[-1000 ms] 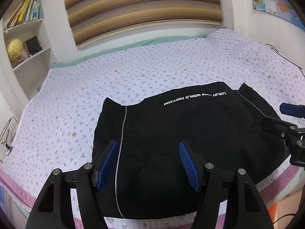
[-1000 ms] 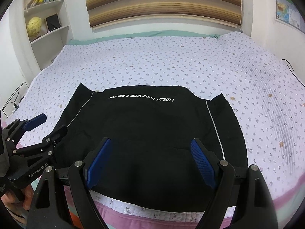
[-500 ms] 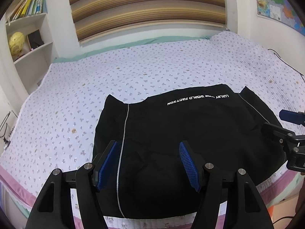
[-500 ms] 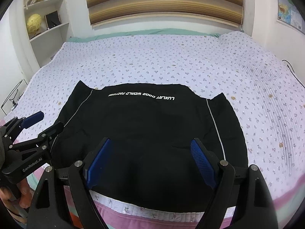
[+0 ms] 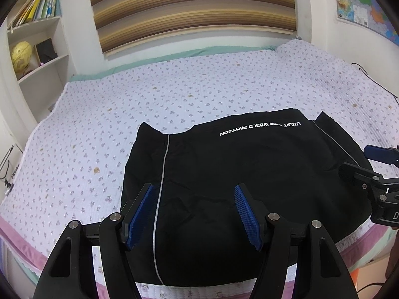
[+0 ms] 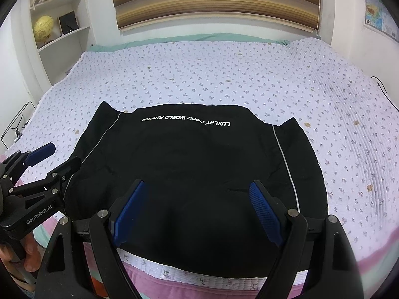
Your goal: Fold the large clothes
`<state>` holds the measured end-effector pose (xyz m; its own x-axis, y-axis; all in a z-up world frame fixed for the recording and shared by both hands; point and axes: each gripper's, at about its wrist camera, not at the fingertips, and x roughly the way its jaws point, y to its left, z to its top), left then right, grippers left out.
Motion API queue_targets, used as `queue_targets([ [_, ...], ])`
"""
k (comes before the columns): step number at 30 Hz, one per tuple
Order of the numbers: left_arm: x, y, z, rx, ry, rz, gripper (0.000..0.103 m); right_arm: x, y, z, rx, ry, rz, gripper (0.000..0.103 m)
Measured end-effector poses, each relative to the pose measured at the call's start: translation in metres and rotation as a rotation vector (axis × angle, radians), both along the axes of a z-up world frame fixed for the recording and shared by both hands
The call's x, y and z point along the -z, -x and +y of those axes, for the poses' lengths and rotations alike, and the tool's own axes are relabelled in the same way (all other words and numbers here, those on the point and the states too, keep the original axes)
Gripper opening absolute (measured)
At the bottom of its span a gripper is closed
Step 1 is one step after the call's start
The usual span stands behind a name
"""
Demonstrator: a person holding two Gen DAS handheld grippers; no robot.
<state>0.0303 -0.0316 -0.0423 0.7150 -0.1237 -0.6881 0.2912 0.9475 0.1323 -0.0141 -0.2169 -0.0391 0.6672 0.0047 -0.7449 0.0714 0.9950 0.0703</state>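
Note:
A black garment (image 5: 249, 174) with white lettering and thin grey side stripes lies flat near the front edge of the bed; it also shows in the right wrist view (image 6: 194, 164). My left gripper (image 5: 193, 199) is open and empty, held above the garment's near left part. My right gripper (image 6: 197, 198) is open and empty above the garment's near middle. The right gripper shows at the right edge of the left wrist view (image 5: 369, 164), and the left gripper at the left edge of the right wrist view (image 6: 53, 157), both open beside the garment's sides.
The bed (image 5: 199, 89) has a pale floral quilt and a pink border at its front edge (image 6: 224, 284). A white bookshelf (image 5: 37, 49) with a yellow globe (image 6: 43, 28) stands at the left. A striped blind (image 6: 214, 0) hangs behind, and a cable (image 5: 374, 79) lies at the right.
Both grippers have drawn back and risen a little, so the garment sits lower and farther in both views. The jaws stay open and the garment has not moved.

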Motion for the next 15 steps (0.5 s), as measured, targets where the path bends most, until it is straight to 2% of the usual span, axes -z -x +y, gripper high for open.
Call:
queue_targets([
  [15, 0.0046, -0.0023, -0.0013, -0.004, -0.005, 0.007, 0.067, 0.0068, -0.0049, -0.0025, 0.001, -0.009, 0.019, 0.086],
])
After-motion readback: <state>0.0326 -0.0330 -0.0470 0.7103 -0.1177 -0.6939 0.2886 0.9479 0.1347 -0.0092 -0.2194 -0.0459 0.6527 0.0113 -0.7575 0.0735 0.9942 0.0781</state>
